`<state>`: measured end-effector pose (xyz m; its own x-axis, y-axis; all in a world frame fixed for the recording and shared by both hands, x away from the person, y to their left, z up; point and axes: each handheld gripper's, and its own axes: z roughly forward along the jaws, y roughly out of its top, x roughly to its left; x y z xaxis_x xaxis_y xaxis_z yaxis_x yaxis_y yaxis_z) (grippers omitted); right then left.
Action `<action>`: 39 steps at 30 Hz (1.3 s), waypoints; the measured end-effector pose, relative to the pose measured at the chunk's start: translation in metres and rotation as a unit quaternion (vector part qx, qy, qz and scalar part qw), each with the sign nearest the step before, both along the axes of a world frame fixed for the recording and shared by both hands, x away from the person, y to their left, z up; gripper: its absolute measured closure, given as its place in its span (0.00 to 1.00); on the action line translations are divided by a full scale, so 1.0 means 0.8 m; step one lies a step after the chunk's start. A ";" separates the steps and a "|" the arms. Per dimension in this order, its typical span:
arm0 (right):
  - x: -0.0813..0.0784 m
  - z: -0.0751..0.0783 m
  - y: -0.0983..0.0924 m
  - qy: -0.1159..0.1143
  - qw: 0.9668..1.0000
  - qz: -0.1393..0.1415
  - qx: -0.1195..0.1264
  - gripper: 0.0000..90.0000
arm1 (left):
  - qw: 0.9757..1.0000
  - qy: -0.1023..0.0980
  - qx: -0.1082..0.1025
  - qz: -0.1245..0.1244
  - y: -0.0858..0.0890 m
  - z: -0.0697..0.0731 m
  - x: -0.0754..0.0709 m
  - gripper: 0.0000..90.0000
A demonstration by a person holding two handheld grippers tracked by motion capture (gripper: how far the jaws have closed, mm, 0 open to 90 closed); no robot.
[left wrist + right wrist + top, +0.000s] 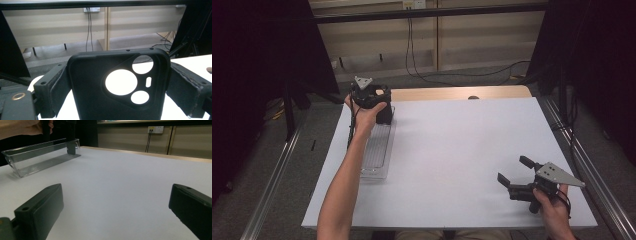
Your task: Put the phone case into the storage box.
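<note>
— Where is the tray?

— The tray (378,150) lies on the table (452,150), along the left edge. It runs from near the far left corner back toward the person.

— What is in it?

— The phone case (383,112) stands upright at the far end of the tray. The left gripper (371,97) is right above that end, with the case between its jaws.

— And the other side?

— The right gripper (517,175) is near the front right corner of the table, well apart from the tray. The middle of the table lies between them.

— Anything behind the table?

— A wall with cables (412,50) hanging down, past the far edge.
</note>
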<state>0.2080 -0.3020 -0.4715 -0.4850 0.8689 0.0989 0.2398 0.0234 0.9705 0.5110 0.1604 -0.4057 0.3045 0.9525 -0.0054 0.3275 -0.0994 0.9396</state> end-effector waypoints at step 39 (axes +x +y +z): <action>0.001 -0.001 0.001 0.002 1.000 0.002 -0.003 0.00 | 1.000 0.015 -0.020 0.015 0.009 0.005 -0.004 0.13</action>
<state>0.2086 -0.3015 -0.4721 -0.4873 0.8680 0.0955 0.2446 0.0307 0.9691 0.5075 0.1678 -0.4016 0.2746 0.9602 -0.0515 0.3570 -0.0521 0.9326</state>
